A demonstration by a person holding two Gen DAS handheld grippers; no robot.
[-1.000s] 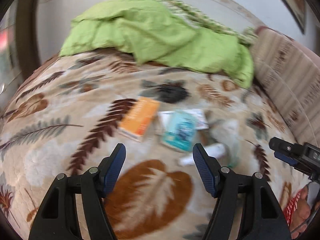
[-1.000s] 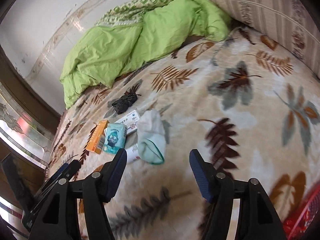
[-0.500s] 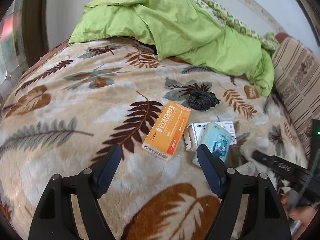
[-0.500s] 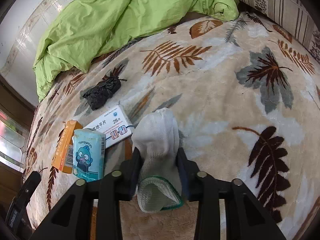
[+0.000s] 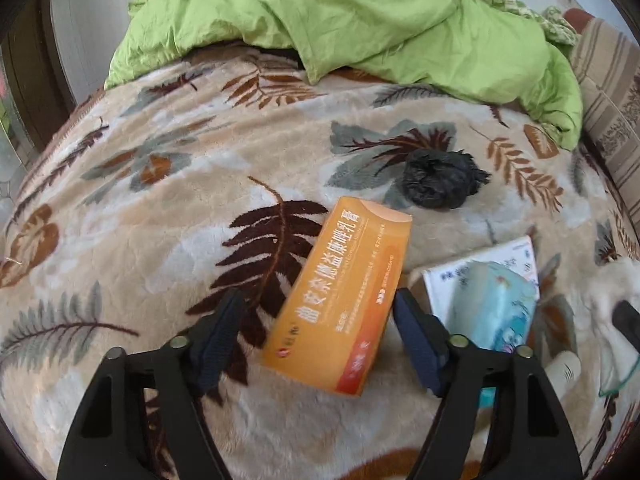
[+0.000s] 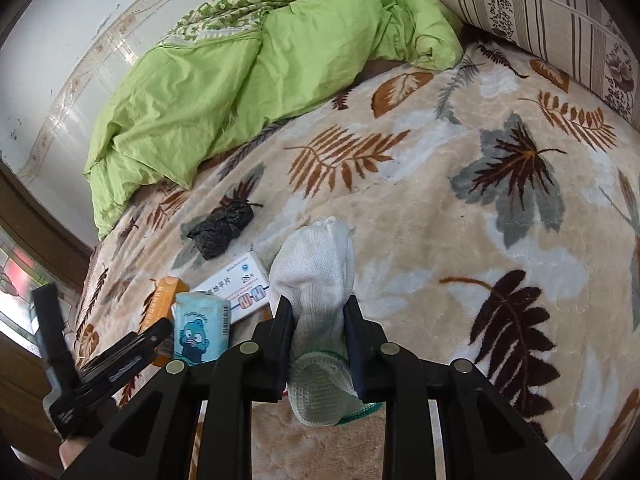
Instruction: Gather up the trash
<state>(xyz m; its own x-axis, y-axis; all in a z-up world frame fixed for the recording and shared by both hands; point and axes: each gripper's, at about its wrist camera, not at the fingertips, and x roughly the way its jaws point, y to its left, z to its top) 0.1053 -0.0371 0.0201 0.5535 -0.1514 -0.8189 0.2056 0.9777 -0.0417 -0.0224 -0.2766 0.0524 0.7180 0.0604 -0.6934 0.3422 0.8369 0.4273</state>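
Trash lies on a leaf-patterned blanket (image 5: 160, 208). My left gripper (image 5: 320, 332) is open, its jaws standing on either side of an orange medicine box (image 5: 344, 300), not touching it. Beside the box lie a white pill box (image 5: 480, 264), a teal tissue pack (image 5: 496, 308) and a crumpled black bag (image 5: 440, 178). My right gripper (image 6: 318, 328) is shut on a white knit glove (image 6: 316, 268) with a green cuff. The right wrist view also shows the black bag (image 6: 222, 230), pill box (image 6: 240, 284), tissue pack (image 6: 200, 328) and orange box (image 6: 160, 304).
A green quilt (image 5: 360, 20) is bunched along the far side of the bed by the wall. A striped pillow (image 6: 540, 12) lies at the right. A white tube (image 5: 564, 368) lies by the tissue pack. The left gripper (image 6: 104, 368) shows in the right wrist view.
My left gripper moved forward until its open jaws bracket the orange box. My right gripper closed on the white glove and holds it, drawn back slightly.
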